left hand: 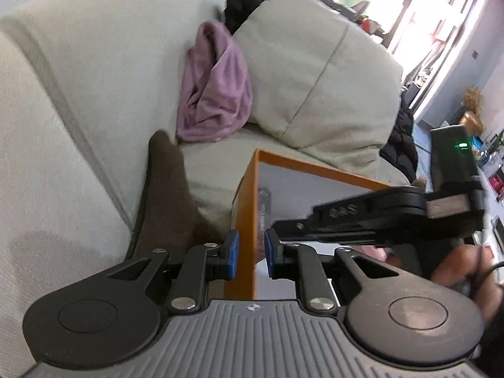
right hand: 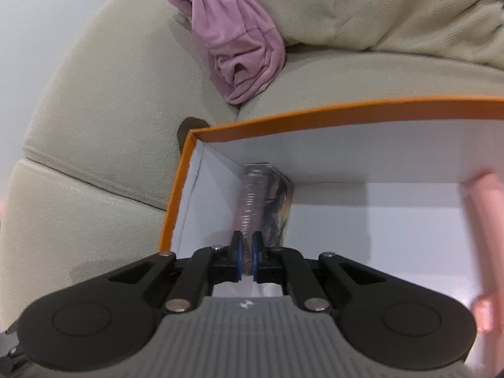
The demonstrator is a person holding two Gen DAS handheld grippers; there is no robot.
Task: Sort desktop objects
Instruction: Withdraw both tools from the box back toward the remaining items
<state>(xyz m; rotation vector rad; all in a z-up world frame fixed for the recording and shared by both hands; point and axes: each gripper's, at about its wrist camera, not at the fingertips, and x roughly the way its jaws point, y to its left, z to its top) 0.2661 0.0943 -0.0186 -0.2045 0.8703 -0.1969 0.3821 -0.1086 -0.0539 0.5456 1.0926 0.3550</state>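
The left tool (left hand: 250,253) straddles the near wall of an orange-rimmed box (left hand: 249,195), one blue pad outside it and one inside. A sliver of gap shows between the pads and the cardboard on both sides, so whether they actually pinch the wall cannot be told; the jaws stand only slightly apart.

The box (right hand: 315,111) rests on a beige sofa (right hand: 104,104), white inside, with its open top toward the cameras. In the right wrist view the right tool (right hand: 247,256) reaches down inside the box near its left corner. Its jaws are nearly together, and a thin, glossy printed pack (right hand: 264,201) stands on edge between the pads, running from them up to the far wall of the box. The pads appear to clamp its near end. From the left wrist view, the right tool (left hand: 277,233) enters from the right, over the box's opening.

A blurred pink object (right hand: 485,220) lies at the right side of the box interior.

A crumpled mauve cloth (left hand: 217,88) lies on the sofa seat beyond the box, beside a cushion (left hand: 315,72). A dark brown sock (left hand: 170,189) lies just left of the box.
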